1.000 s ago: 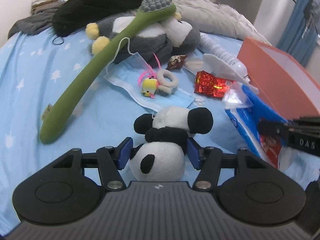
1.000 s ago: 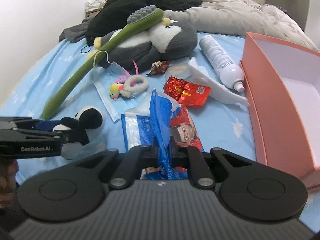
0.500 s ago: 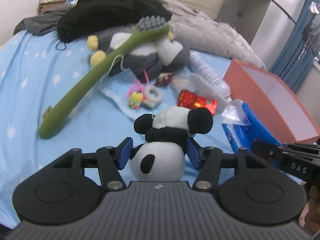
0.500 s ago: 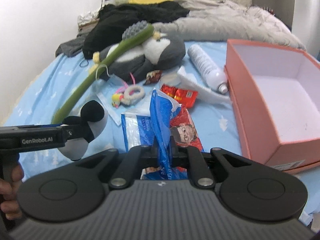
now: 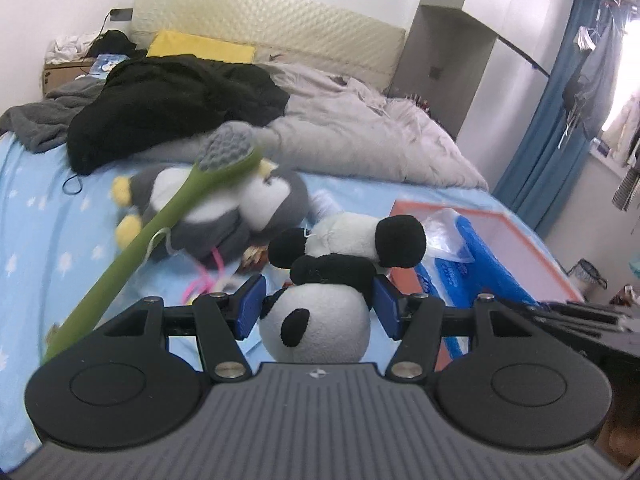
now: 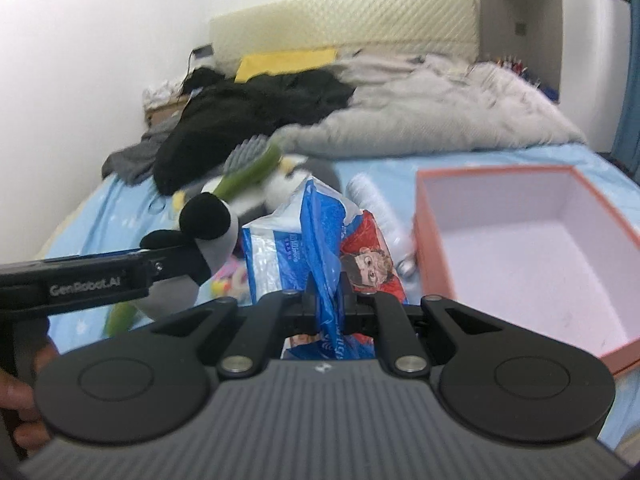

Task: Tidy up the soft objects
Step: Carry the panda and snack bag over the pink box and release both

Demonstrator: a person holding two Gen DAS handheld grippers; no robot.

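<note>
Both grippers hold something above the blue bed sheet [image 5: 36,216]. Left gripper [image 5: 318,306] has its blue pads [image 5: 251,306] pressed against the sides of a panda toy [image 5: 320,320], which sits between them with its white head nearest the camera and its black ears and limbs pointing away. Right gripper [image 6: 326,304] has its jaws pinched together on a blue and white plastic bag [image 6: 316,232], whose crumpled top stands up in front of the fingers; a red printed packet shows on the bag's right side. In the right wrist view the panda toy [image 6: 208,232] hangs to the left of the bag, just beside it.

To the right lies an orange box [image 6: 430,240], open at the top, with a pale lining; nothing shows inside it. Farther back on the sheet rests a grey and white penguin toy [image 5: 236,208] with a long green brush [image 5: 160,224] lying across it. A white bottle [image 6: 372,200] lies between the bag and the box. Behind these are a black garment [image 5: 172,100] and a grey quilt [image 5: 360,132].
</note>
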